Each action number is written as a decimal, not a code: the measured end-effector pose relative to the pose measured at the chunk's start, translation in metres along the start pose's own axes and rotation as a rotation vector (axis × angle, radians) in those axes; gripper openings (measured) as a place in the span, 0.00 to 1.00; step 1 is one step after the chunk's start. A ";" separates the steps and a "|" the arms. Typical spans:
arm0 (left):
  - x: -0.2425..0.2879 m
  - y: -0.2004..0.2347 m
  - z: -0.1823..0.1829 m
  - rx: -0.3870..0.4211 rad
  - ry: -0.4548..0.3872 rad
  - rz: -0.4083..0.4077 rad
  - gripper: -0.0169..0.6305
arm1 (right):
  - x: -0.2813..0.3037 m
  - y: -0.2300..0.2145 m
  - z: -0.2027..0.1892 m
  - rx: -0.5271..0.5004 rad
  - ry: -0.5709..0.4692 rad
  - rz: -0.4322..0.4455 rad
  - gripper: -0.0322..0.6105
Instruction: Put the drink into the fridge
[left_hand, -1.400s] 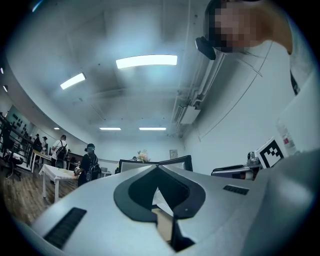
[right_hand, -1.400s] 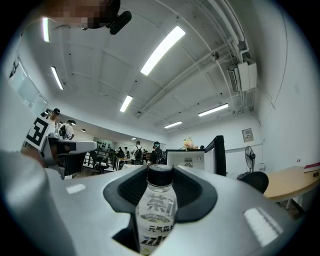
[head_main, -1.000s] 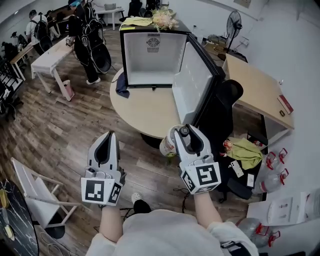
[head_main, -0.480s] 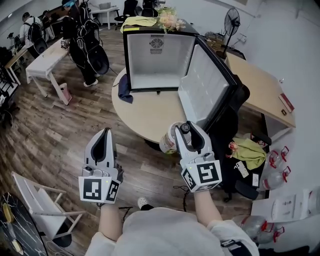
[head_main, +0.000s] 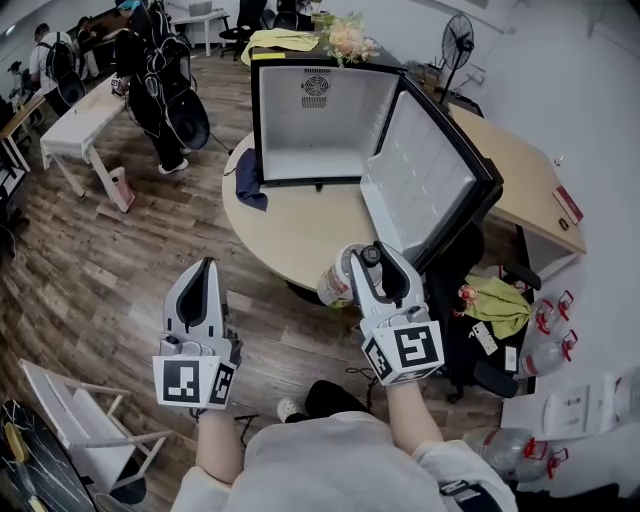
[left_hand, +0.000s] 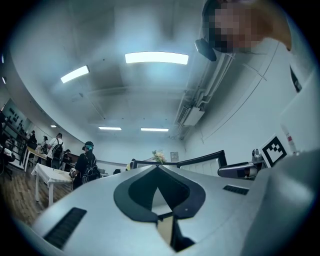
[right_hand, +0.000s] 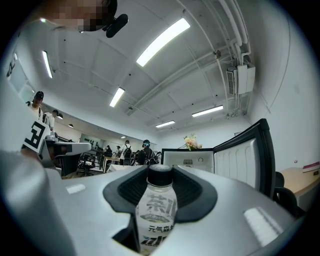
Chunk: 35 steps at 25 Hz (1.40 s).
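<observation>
The drink, a clear bottle (head_main: 335, 281) with a black cap and a printed label (right_hand: 157, 210), stands upright between the fingers of my right gripper (head_main: 372, 260), which is shut on it. It hangs over the floor at the near edge of the round table (head_main: 290, 225). The small black fridge (head_main: 310, 120) stands on the table's far side, its white inside bare and its door (head_main: 425, 185) swung wide to the right. In the right gripper view the fridge (right_hand: 187, 157) lies straight ahead. My left gripper (head_main: 205, 275) is shut with nothing in it, over the floor to the left.
Flowers (head_main: 345, 40) and a yellow cloth lie on the fridge top. A black chair (head_main: 465, 260) stands under the door. A wooden desk (head_main: 520, 170) is at the right, water jugs (head_main: 545, 350) on the floor, a white frame (head_main: 70, 410) near left, people and a white table (head_main: 80, 130) far left.
The view has drawn nearer to the table and fridge, which now sit a little further right. Both grippers keep their pose; the bottle stays held.
</observation>
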<state>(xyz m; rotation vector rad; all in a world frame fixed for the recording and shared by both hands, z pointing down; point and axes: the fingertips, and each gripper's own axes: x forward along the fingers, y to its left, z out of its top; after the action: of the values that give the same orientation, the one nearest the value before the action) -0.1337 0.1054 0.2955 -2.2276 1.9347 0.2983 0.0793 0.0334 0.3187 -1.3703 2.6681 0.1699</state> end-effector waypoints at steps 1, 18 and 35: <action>0.002 0.003 -0.002 -0.002 0.005 -0.001 0.04 | 0.004 0.000 -0.001 0.002 0.002 -0.002 0.30; 0.116 0.077 -0.024 0.017 -0.001 0.045 0.04 | 0.149 -0.034 -0.021 0.022 -0.019 0.038 0.30; 0.217 0.109 -0.040 0.050 0.004 0.093 0.04 | 0.271 -0.085 -0.038 0.031 -0.002 0.098 0.30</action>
<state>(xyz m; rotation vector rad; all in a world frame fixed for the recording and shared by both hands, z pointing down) -0.2107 -0.1273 0.2766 -2.1133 2.0283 0.2555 -0.0108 -0.2384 0.3063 -1.2312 2.7259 0.1390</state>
